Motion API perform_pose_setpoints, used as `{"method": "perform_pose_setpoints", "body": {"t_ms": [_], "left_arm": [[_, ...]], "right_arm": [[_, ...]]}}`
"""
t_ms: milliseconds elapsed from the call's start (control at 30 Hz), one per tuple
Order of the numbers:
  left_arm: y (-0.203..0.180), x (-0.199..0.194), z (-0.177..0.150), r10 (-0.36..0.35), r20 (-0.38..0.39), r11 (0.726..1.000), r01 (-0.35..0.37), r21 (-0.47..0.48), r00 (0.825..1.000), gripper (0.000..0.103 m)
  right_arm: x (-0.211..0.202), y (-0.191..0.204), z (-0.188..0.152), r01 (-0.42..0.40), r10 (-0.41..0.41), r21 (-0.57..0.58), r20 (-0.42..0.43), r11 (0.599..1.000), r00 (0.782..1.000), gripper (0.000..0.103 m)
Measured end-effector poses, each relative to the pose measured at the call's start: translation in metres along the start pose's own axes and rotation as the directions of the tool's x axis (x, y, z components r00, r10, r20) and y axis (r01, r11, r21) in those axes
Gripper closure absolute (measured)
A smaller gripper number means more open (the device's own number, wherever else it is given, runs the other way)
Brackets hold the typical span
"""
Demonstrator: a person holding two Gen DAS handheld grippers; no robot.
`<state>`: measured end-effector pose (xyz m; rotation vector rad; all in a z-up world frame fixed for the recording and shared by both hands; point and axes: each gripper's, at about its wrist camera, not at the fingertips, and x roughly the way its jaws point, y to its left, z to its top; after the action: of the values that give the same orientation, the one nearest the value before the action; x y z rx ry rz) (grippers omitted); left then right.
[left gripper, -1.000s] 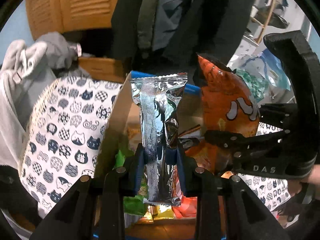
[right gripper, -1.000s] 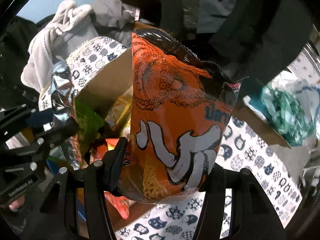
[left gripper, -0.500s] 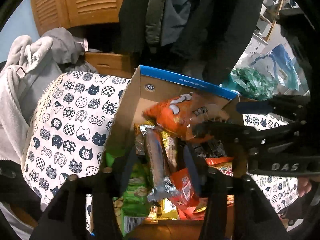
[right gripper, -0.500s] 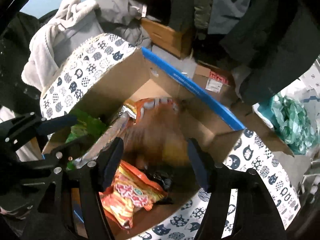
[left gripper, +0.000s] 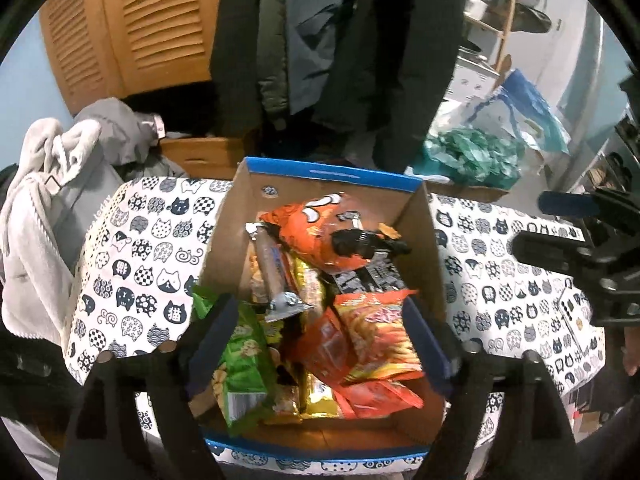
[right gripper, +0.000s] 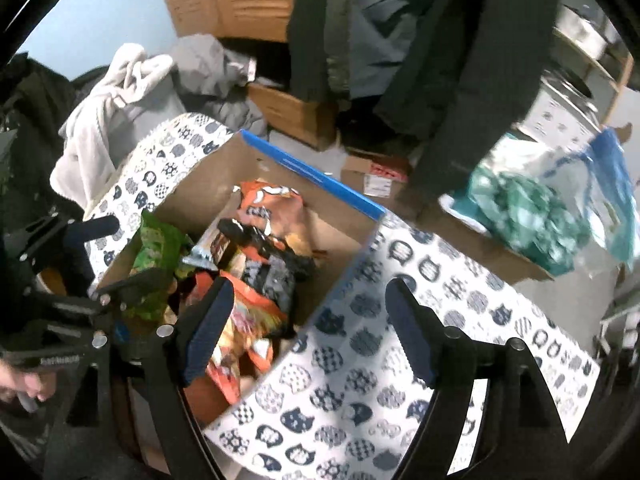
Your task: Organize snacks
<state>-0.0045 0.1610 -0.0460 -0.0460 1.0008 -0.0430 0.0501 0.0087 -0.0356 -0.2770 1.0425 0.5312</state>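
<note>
A cardboard box (left gripper: 430, 236) with a blue rim stands on the cat-print cloth and holds several snack packs. An orange octopus-print bag (left gripper: 316, 232) lies at its far side, and a silver wrapper (left gripper: 276, 280) lies on the pile beside it. A green pack (left gripper: 240, 364) and orange packs (left gripper: 372, 336) fill the near side. My left gripper (left gripper: 320, 340) is open and empty above the box. My right gripper (right gripper: 308, 332) is open and empty over the box's right edge (right gripper: 344, 276). The orange bag (right gripper: 268, 208) also shows in the right wrist view.
The cat-print cloth (left gripper: 140, 264) covers the surface around the box. Grey clothes (left gripper: 48, 184) are piled to the left. Dark coats (left gripper: 340, 40) hang behind. A teal bag (left gripper: 472, 156) sits on a carton at the back right. Smaller cartons (right gripper: 296, 112) stand on the floor.
Both grippers opened and let go. The silver wrapper and the orange bag dropped into the box. Both grippers then pulled back and up from the box.
</note>
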Motion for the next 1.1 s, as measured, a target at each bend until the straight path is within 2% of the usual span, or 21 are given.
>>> {"method": "perform_pose_setpoints", "body": {"t_ms": [133, 267, 367, 467, 600, 733, 933, 1100], "left_arm": [[-0.009, -0.006, -0.006, -0.003, 0.014, 1.000, 0.003, 0.019, 1.000, 0.016], [-0.020, -0.016, -0.011, 0.003, 0.039, 0.999, -0.005, 0.047, 0.999, 0.016], [-0.024, -0.025, -0.018, 0.048, 0.083, 0.997, -0.053, 0.057, 0.995, 0.012], [-0.028, -0.031, -0.027, 0.058, 0.106, 0.995, -0.066, 0.071, 0.993, 0.012], [-0.030, -0.038, -0.035, 0.036, 0.134, 0.996, -0.046, 0.076, 0.990, 0.012], [-0.036, -0.048, -0.041, 0.019, 0.172, 0.996, -0.034, 0.085, 0.985, 0.011], [-0.049, -0.059, -0.044, -0.002, 0.205, 0.995, -0.019, 0.100, 0.979, 0.002], [-0.062, -0.058, -0.043, 0.009, 0.207, 0.992, -0.035, 0.124, 0.978, 0.002]], "right_arm": [[-0.023, -0.009, -0.022, -0.007, 0.006, 0.032, 0.030, 0.999, 1.000, 0.025], [-0.043, -0.017, -0.043, 0.022, -0.027, 0.055, 0.089, 0.998, 0.996, 0.025], [-0.052, -0.022, -0.056, 0.019, -0.029, 0.084, 0.110, 0.996, 0.994, 0.025], [-0.062, -0.022, -0.068, 0.030, -0.044, 0.095, 0.149, 0.995, 0.988, 0.025], [-0.074, -0.024, -0.082, 0.051, -0.066, 0.085, 0.180, 0.995, 0.981, 0.025], [-0.083, -0.027, -0.092, 0.039, -0.058, 0.099, 0.199, 0.994, 0.978, 0.025], [-0.088, -0.028, -0.099, 0.062, -0.078, 0.080, 0.222, 0.995, 0.972, 0.025], [-0.086, -0.032, -0.105, 0.065, -0.083, 0.088, 0.214, 0.994, 0.973, 0.025]]}}
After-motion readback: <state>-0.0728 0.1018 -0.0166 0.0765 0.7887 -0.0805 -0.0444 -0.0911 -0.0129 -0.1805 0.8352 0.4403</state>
